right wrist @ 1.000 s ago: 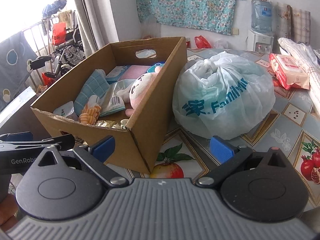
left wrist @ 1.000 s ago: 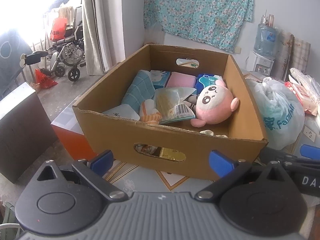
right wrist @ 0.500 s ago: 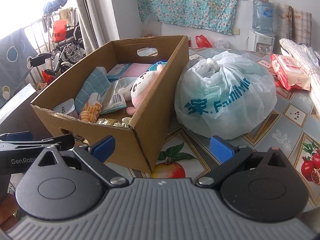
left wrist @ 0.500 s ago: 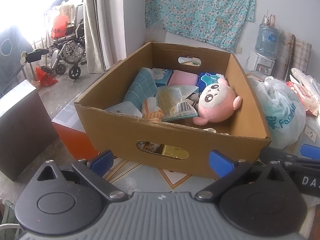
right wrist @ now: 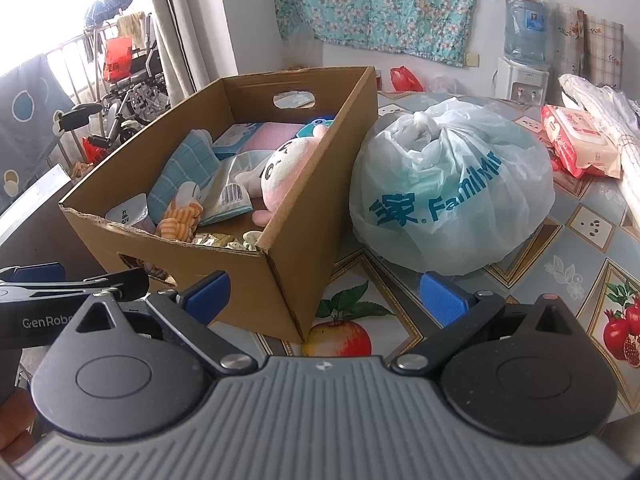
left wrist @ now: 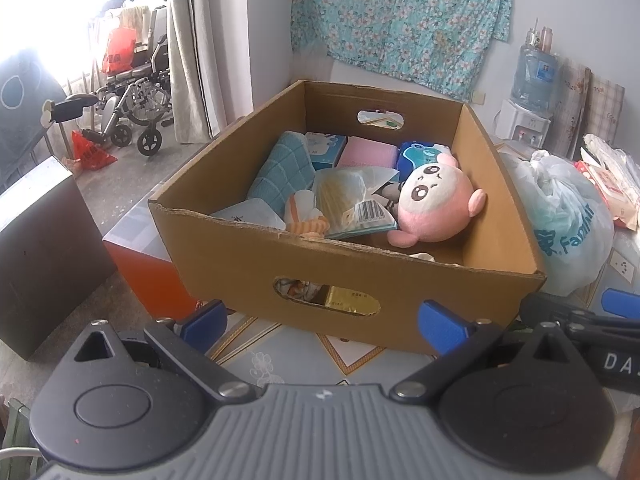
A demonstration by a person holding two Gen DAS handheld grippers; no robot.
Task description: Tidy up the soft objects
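A cardboard box [left wrist: 240,256] [right wrist: 296,272] stands on the patterned table. Inside lie a pink plush toy [left wrist: 436,204] [right wrist: 280,184], a teal checked cloth [left wrist: 280,168] [right wrist: 184,176], an orange striped soft toy [left wrist: 308,220] [right wrist: 180,226], a clear packet with a barcode [left wrist: 352,200] and tissue packs at the back. My left gripper [left wrist: 322,320] is open and empty in front of the box's near wall. My right gripper [right wrist: 324,294] is open and empty at the box's near right corner. A knotted white plastic bag [right wrist: 452,192] [left wrist: 568,220] sits right of the box.
A red wet-wipes pack [right wrist: 576,144] and white cloth [right wrist: 600,104] lie at the table's far right. A water dispenser [right wrist: 524,52] stands by the wall. Left of the table are an orange crate [left wrist: 148,264], a dark cabinet [left wrist: 40,248] and a wheelchair [left wrist: 132,92].
Both grippers have drawn back and risen slightly, so the box sits a little farther off and more of its inside shows. Jaws stay open; nothing was grasped.
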